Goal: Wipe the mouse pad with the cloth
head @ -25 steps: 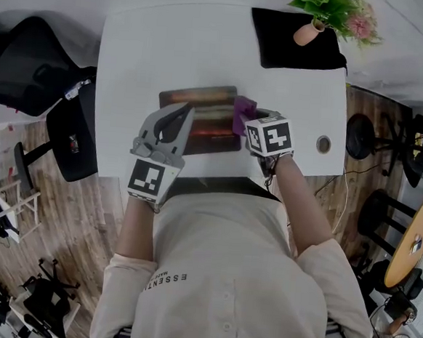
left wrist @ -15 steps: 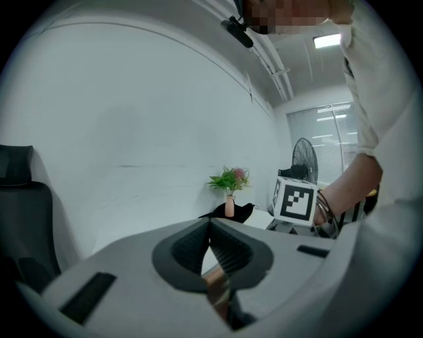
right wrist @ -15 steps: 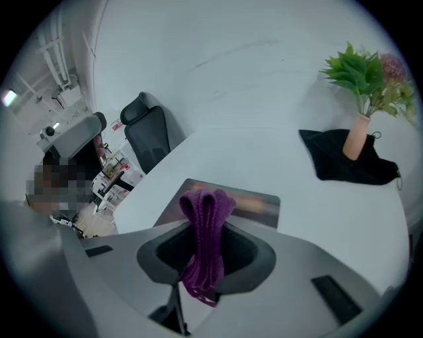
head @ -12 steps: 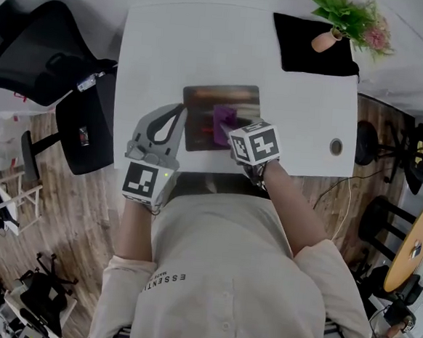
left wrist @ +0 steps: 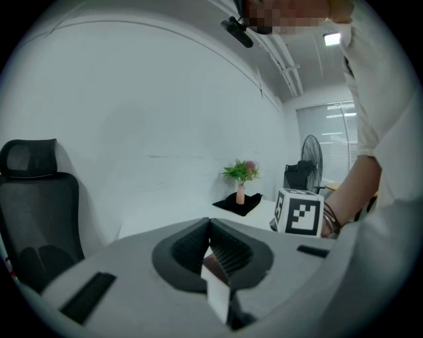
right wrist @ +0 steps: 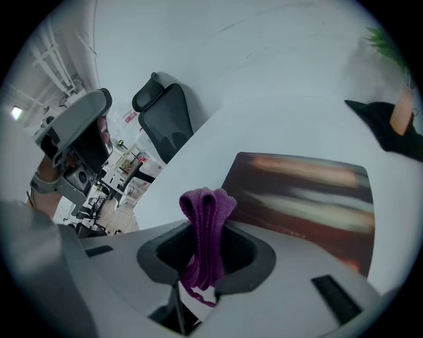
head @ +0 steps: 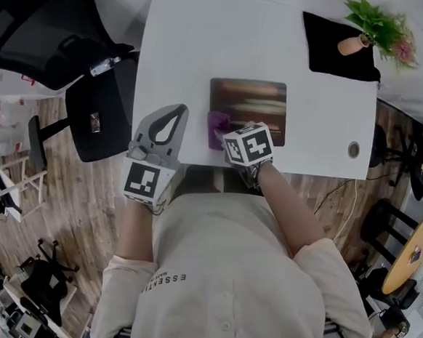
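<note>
- Your right gripper (right wrist: 201, 264) is clamped on the purple cloth (right wrist: 206, 211). A folded bunch of it stands out past the jaws, with a short tail hanging below them.
- The mouse pad (right wrist: 310, 198) lies ahead of that gripper and off to its right. Almost all of the pad is on the right of the cloth.
- From the head view, the cloth sits at the pad's near left corner, right at the edge. You cannot tell from any view whether it is pressing on the pad or held just above it.
- The pad's longer side runs left to right in front of you, so the coming stroke probably goes rightward along it, away from your left gripper (left wrist: 210, 228).
- Your left gripper has its jaws together with nothing between them. It hangs over the near edge of the table (head: 185, 39), left of the pad and clear of it.
- The right gripper is much the nearer to the pad and already has the cloth, so the wiping falls to it.
- Keep the bunch low enough to drag flat; only the protruding fold can reach the pad.
</note>
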`<act>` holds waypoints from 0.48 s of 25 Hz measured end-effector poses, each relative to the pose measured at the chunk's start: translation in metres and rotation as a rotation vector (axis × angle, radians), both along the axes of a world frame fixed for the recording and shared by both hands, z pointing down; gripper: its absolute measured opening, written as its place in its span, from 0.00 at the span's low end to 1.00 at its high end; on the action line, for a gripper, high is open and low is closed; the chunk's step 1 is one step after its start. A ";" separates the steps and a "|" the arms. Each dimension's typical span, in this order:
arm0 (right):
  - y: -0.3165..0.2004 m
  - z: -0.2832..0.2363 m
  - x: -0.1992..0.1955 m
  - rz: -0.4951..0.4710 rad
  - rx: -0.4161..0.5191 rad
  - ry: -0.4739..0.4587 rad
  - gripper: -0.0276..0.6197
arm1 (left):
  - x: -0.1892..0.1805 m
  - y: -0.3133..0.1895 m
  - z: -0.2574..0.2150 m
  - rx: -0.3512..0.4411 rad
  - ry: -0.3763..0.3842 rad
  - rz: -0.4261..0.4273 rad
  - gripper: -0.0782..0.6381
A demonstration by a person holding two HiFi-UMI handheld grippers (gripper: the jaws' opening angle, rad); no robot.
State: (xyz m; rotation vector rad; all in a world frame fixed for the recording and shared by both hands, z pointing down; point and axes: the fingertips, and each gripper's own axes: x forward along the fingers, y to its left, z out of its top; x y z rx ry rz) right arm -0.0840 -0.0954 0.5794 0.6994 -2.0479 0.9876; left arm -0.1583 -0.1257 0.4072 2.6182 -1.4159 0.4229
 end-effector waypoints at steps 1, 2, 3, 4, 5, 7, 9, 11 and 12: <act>0.000 0.003 -0.003 0.007 -0.006 0.002 0.20 | -0.003 0.000 0.001 -0.003 0.001 -0.001 0.11; 0.001 0.005 -0.004 0.014 -0.009 0.007 0.20 | -0.006 -0.001 0.003 -0.004 0.003 -0.002 0.11; 0.001 0.008 -0.004 0.019 -0.009 0.015 0.20 | -0.008 -0.001 0.004 -0.004 0.005 -0.003 0.11; 0.000 0.009 -0.003 0.022 -0.006 0.023 0.20 | -0.009 -0.002 0.004 -0.001 0.007 -0.001 0.11; 0.000 0.011 -0.002 0.023 -0.004 0.029 0.20 | -0.010 -0.003 0.005 0.007 0.005 0.007 0.11; -0.001 0.011 0.000 0.021 0.001 0.038 0.20 | -0.007 -0.005 0.006 0.017 0.003 0.021 0.11; -0.002 0.011 0.004 0.022 0.009 0.052 0.20 | -0.003 -0.007 0.005 0.012 0.008 0.027 0.11; -0.002 0.011 0.011 0.031 0.011 0.059 0.20 | 0.003 -0.008 0.005 0.022 0.000 0.047 0.11; -0.002 0.011 0.014 0.039 0.008 0.057 0.20 | 0.005 -0.008 0.005 0.026 -0.003 0.055 0.11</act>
